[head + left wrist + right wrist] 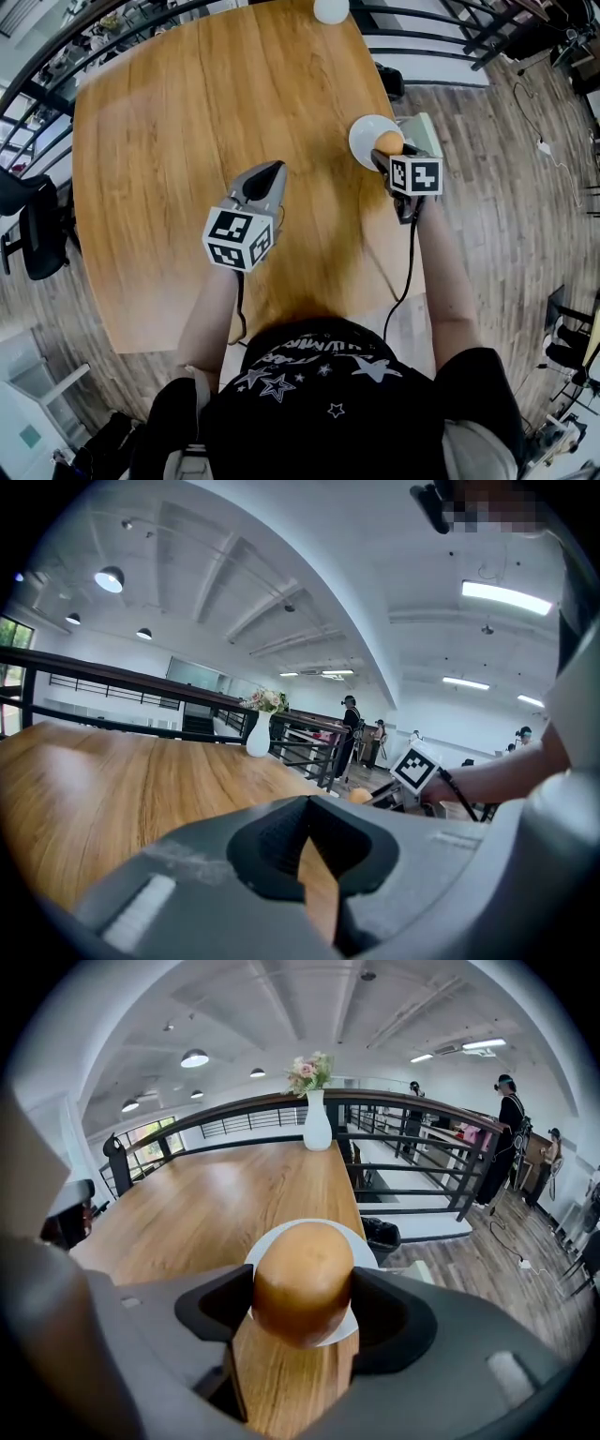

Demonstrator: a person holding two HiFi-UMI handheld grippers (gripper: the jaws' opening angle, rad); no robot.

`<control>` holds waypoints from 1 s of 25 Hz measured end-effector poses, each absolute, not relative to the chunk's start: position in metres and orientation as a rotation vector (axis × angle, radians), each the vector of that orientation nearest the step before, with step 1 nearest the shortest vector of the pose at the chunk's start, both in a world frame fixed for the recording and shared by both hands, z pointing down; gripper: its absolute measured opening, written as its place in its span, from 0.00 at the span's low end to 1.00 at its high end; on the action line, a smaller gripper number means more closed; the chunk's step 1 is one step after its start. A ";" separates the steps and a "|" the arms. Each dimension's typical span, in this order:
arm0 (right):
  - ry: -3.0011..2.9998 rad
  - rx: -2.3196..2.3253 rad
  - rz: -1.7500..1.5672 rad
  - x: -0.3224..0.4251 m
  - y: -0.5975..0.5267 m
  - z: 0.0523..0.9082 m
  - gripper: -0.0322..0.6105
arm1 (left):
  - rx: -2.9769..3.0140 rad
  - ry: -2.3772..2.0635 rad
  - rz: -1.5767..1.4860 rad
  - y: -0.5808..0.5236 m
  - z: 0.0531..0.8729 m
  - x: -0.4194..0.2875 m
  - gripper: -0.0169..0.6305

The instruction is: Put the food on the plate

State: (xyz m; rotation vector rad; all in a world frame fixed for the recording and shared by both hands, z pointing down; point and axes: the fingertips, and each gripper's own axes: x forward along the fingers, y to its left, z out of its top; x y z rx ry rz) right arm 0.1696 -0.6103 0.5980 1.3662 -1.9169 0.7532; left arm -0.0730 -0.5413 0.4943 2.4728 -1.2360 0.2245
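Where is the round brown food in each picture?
Head view: the round brown food is right of centre, in the right gripper, by the white plate.
Left gripper view: small and far off, low, just right of centre.
Right gripper view: big, in the middle, between the jaws.
Shared landmark: the white vase.

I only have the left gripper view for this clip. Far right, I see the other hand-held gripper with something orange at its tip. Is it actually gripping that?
Observer: Yes. The right hand-held gripper is shut on a bread roll, one jaw on each side.
Operator: I can't find a plate. Is there one?
Observer: A white plate lies on the table near its right edge, just beyond the roll.
Operator: Is the roll down on it?
Observer: In the head view it overlaps the plate's near rim; whether it touches, I can't tell.
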 end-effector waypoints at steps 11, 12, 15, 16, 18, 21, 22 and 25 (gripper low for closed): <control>-1.831 1.267 0.716 0.166 -0.628 0.617 0.57 | 2.440 -1.221 0.232 -0.546 0.508 -0.070 0.03; -1.827 1.266 0.712 0.166 -0.629 0.617 0.57 | 2.438 -1.222 0.231 -0.545 0.508 -0.070 0.03; -1.815 1.263 0.699 0.165 -0.629 0.617 0.57 | 2.435 -1.219 0.226 -0.543 0.508 -0.070 0.03; -1.811 1.261 0.694 0.165 -0.629 0.616 0.57 | 2.434 -1.218 0.225 -0.542 0.507 -0.070 0.03; -1.808 1.258 0.680 0.165 -0.629 0.615 0.58 | 2.433 -1.217 0.225 -0.541 0.506 -0.071 0.03; -1.810 1.265 0.657 0.164 -0.631 0.613 0.62 | 2.430 -1.221 0.220 -0.540 0.506 -0.072 0.03; -1.812 1.266 0.653 0.163 -0.631 0.612 0.62 | 2.427 -1.224 0.217 -0.540 0.506 -0.073 0.03; -1.810 1.267 0.651 0.163 -0.631 0.612 0.62 | 2.419 -1.231 0.207 -0.539 0.505 -0.074 0.03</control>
